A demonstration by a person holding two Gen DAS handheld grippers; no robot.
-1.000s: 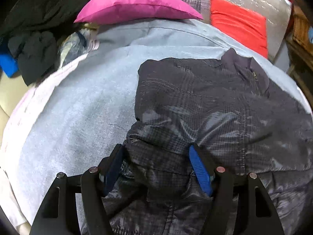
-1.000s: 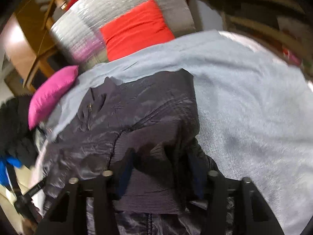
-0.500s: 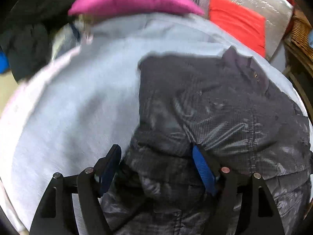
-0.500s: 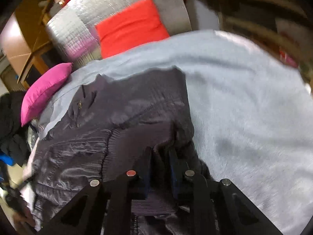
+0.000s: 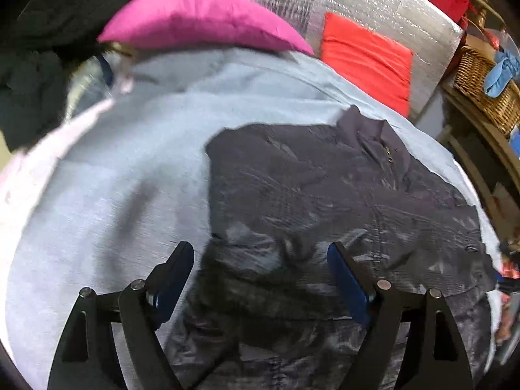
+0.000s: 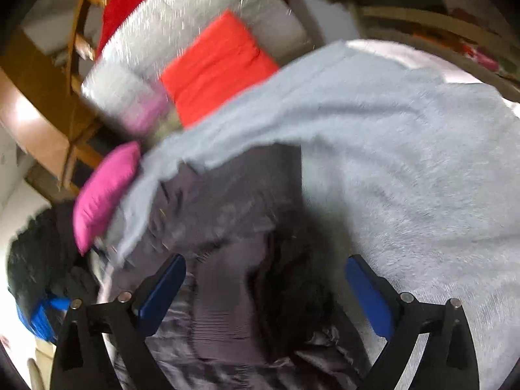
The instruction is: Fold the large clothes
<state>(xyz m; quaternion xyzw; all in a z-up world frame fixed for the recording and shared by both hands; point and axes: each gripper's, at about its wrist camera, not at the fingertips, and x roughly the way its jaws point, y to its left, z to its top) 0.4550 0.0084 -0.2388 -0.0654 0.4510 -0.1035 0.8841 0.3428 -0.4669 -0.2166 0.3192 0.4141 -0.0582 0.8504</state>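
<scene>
A dark shiny quilted jacket (image 5: 341, 201) lies on a light blue blanket (image 5: 130, 195), collar toward the far right. My left gripper (image 5: 260, 260) is open, its blue-padded jaws straddling a bunched fold at the jacket's near left edge. In the right wrist view the jacket (image 6: 227, 214) fills the lower middle on the blanket (image 6: 406, 169). My right gripper (image 6: 265, 279) is open, jaws wide either side of the ribbed cuff and dark fold.
A magenta pillow (image 5: 201, 19) and a red cushion (image 5: 364, 61) against a silver padded backrest (image 5: 390, 9) lie beyond the blanket. Dark clothes (image 5: 39, 65) are piled at far left. A wicker basket (image 5: 481, 81) stands at right.
My right gripper was shut on the jacket fold half a second ago and now stands wide open. The left gripper stayed open and shifted slightly. Both views moved, with blur.
</scene>
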